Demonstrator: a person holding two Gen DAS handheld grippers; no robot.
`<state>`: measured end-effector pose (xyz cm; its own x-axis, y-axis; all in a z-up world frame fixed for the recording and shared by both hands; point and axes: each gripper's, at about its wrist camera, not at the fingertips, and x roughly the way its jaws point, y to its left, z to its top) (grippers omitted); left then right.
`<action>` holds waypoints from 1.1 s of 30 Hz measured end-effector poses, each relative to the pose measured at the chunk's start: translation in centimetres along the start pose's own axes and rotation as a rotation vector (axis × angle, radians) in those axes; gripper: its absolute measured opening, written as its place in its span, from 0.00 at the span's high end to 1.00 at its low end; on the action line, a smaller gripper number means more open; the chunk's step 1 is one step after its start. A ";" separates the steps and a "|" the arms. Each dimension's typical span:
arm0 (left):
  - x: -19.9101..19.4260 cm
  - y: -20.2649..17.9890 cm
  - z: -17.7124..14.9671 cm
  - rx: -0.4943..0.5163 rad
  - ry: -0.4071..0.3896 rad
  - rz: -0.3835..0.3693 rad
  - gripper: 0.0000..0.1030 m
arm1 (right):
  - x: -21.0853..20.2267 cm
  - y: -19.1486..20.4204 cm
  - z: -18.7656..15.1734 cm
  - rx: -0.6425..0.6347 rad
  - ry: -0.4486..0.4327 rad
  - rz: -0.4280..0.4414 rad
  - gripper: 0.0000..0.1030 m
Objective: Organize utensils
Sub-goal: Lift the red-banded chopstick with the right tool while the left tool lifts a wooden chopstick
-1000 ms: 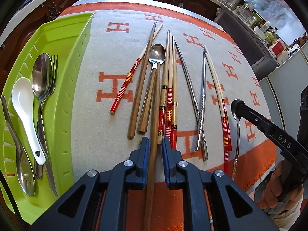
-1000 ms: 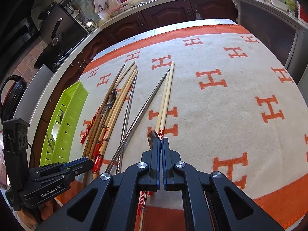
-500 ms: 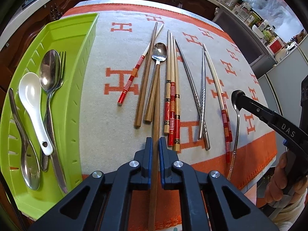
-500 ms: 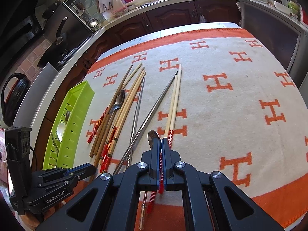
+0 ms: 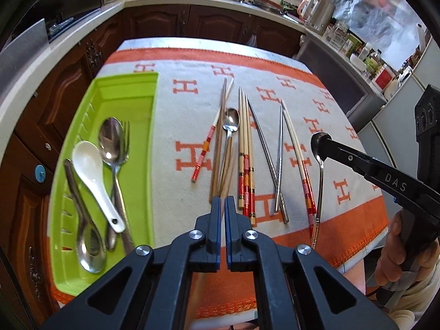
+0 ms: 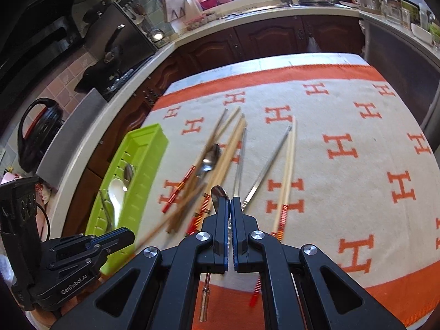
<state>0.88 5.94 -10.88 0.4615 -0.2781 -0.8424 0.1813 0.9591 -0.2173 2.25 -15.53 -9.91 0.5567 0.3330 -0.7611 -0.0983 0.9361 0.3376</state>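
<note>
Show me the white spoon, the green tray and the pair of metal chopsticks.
white spoon (image 5: 87,162): left wrist view, on its bowl.
green tray (image 5: 150,148): left wrist view, on its right wall.
metal chopsticks (image 5: 279,162): left wrist view, on the shaft of the right one, above where they cross.

Two fisheye cams, one riding each gripper, both angled steeply down along the fingers, fairly close above the orange-and-cream cloth (image 5: 176,126). Left view faces the far counter from the near edge; right view looks leftward across. Shared: green tray (image 5: 129,93) (image 6: 143,148), the chopstick row (image 5: 247,148) (image 6: 228,154).
</note>
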 end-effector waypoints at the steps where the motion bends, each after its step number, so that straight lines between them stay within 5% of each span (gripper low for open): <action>1: -0.5 0.2 0.1 0.001 -0.012 0.006 1.00 | -0.2 0.7 0.3 -0.014 -0.005 0.007 0.98; 11: -2.1 2.4 0.5 -0.043 -0.041 -0.046 0.98 | -0.4 6.7 2.6 -0.104 -0.027 0.053 0.98; 13: -1.2 2.1 0.3 -0.039 -0.007 -0.094 0.76 | -0.2 6.9 2.5 -0.104 -0.023 0.051 0.98; 16: 0.2 1.3 -0.2 -0.016 0.038 -0.137 0.59 | 0.0 6.7 2.1 -0.095 -0.013 0.042 0.98; 21: 3.7 -0.3 -1.6 0.047 0.155 -0.144 0.59 | 0.5 5.1 1.5 -0.072 -0.006 0.030 0.98; 25: 6.0 -0.8 -2.4 0.076 0.216 -0.107 0.80 | 0.5 4.1 1.3 -0.054 -0.005 0.028 0.98; 28: 6.7 -1.4 -2.7 0.118 0.200 -0.052 0.94 | 0.6 3.5 1.2 -0.046 -0.005 0.028 0.98; 33: 6.8 -1.5 -2.7 0.119 0.160 -0.021 0.96 | 0.7 2.9 1.1 -0.027 -0.006 0.033 0.98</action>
<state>1.44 2.73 -17.62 0.3140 -0.2772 -0.9081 0.2950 0.9376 -0.1842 3.26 -12.70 -8.81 0.5574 0.3631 -0.7467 -0.1392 0.9275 0.3470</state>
